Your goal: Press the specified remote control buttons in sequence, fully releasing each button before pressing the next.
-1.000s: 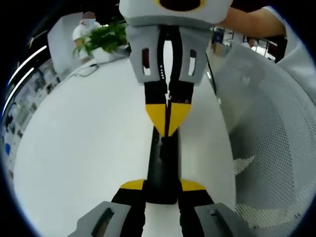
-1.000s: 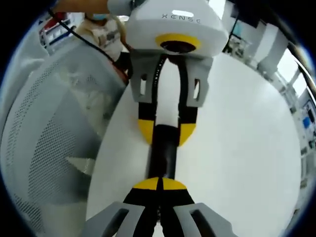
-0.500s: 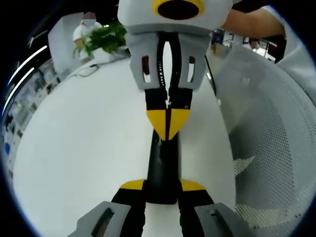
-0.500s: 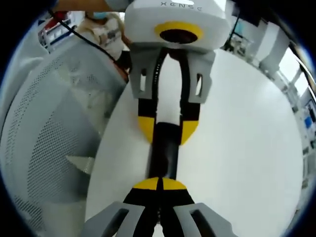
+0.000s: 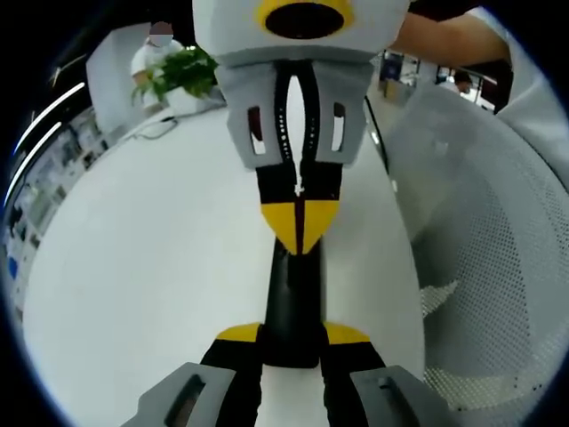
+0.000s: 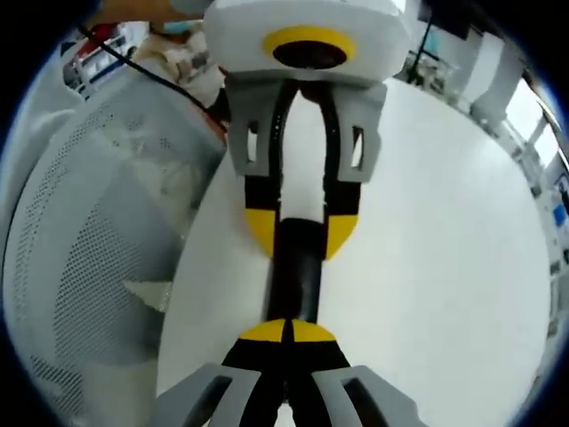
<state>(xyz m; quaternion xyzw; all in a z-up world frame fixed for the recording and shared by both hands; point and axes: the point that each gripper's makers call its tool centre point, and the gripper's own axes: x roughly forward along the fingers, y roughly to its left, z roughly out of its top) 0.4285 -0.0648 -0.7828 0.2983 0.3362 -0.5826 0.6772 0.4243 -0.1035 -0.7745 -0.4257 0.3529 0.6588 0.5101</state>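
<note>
A slim black remote control (image 5: 292, 302) lies lengthwise over the white table (image 5: 151, 267). My left gripper (image 5: 292, 334) is shut on its near end, one yellow tip pressed to each side. In the right gripper view the same remote (image 6: 296, 276) runs away from me, and the left gripper (image 6: 300, 233) clamps its far end. My right gripper (image 6: 289, 331) is shut, its yellow tips together and resting over the remote's near end. From the left gripper view, the right gripper (image 5: 300, 233) points its closed tip down at the remote's top face; whether it touches a button is hidden.
A white mesh chair (image 5: 498, 267) stands close to the table edge, also the mesh chair (image 6: 80, 267) at the left. A green plant (image 5: 178, 71) sits at the table's far side. A person's arm (image 5: 444, 36) reaches in behind the right gripper.
The right gripper has come slightly nearer and lower along the remote, its shut tip sliding a little toward the left gripper. The left gripper keeps its hold.
</note>
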